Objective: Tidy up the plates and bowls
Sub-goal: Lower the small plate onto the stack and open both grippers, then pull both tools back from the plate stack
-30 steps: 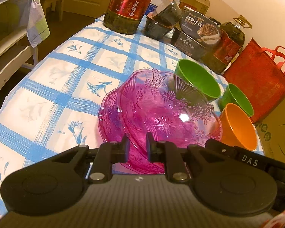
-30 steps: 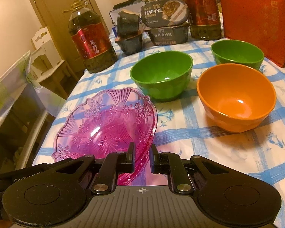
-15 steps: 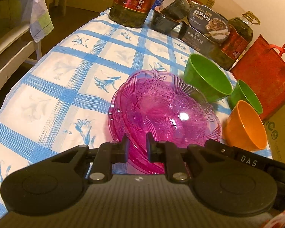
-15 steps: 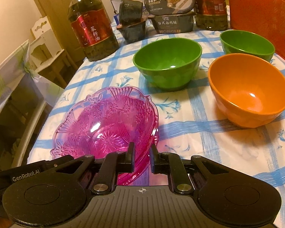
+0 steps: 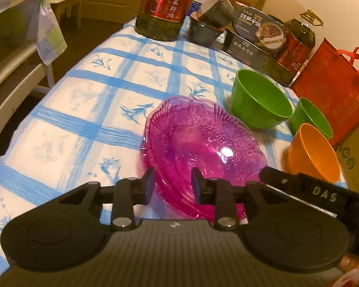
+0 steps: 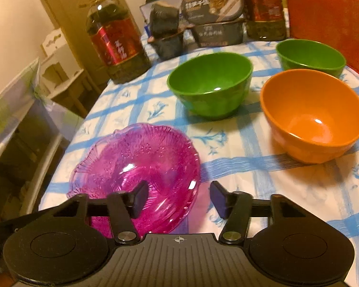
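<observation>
Stacked pink glass plates [image 5: 198, 143] rest on the blue-checked tablecloth [image 5: 88, 110]; they also show in the right wrist view [image 6: 141, 157]. My left gripper [image 5: 172, 186] is open, its fingers straddling the stack's near rim. My right gripper [image 6: 177, 199] is open wide around the stack's right rim. A large green bowl [image 6: 210, 83], a small green bowl [image 6: 311, 55] and an orange bowl [image 6: 313, 114] stand upright beyond the plates. The same bowls show in the left wrist view: large green [image 5: 260, 102], small green [image 5: 311, 117], orange [image 5: 313, 153].
At the table's far end stand two oil bottles [image 5: 167, 4] [image 5: 294, 45], black food boxes [image 5: 253, 35] and a red bag [image 5: 332, 88]. A chair with a cloth [image 5: 24, 47] stands left of the table. A cardboard box [image 5: 356, 162] stands at the right.
Both grippers have opened and let go of the pink plate, which now lies settled on the lower plate. Both cameras have drawn back slightly.
</observation>
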Motion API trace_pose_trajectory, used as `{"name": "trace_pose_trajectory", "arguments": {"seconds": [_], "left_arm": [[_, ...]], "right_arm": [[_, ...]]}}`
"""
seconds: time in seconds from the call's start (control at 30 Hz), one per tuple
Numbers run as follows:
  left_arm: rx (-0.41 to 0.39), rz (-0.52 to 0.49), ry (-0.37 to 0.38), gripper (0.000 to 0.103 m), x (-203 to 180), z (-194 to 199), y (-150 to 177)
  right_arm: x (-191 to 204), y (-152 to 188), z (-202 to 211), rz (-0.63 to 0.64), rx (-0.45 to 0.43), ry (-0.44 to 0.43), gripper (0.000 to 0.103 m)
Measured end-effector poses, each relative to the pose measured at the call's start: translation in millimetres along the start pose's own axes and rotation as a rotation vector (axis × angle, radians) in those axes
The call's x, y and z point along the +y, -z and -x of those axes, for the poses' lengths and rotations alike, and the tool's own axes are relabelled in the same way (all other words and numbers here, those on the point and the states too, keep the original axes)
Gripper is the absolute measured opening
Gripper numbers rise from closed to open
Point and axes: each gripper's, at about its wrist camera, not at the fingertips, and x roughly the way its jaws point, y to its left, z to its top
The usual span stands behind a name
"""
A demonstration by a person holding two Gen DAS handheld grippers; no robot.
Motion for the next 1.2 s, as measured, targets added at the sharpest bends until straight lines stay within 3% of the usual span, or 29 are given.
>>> {"name": "trace_pose_trajectory", "arguments": {"seconds": [0.3, 0.8, 1.07, 1.2], "left_arm": [[-0.018, 0.070, 0.010, 0.030, 16, 18, 9], [0.009, 0.053, -0.009, 0.030, 10, 36, 38], [0.031, -0.002, -0.004, 0.042, -9, 46, 57], [0.034, -0.036, 0.000, 0.057, -19, 52, 63]], "right_arm": [[-10, 9, 16, -0.044, -0.004, 0.005, 0.057], [-22, 39, 48, -0.054, 0.059, 0.065, 0.058], [-36, 56, 76, -0.047, 0.088, 0.145, 0.060], [-41, 62, 90, -0.052, 0.085, 0.163, 0.067]]}}
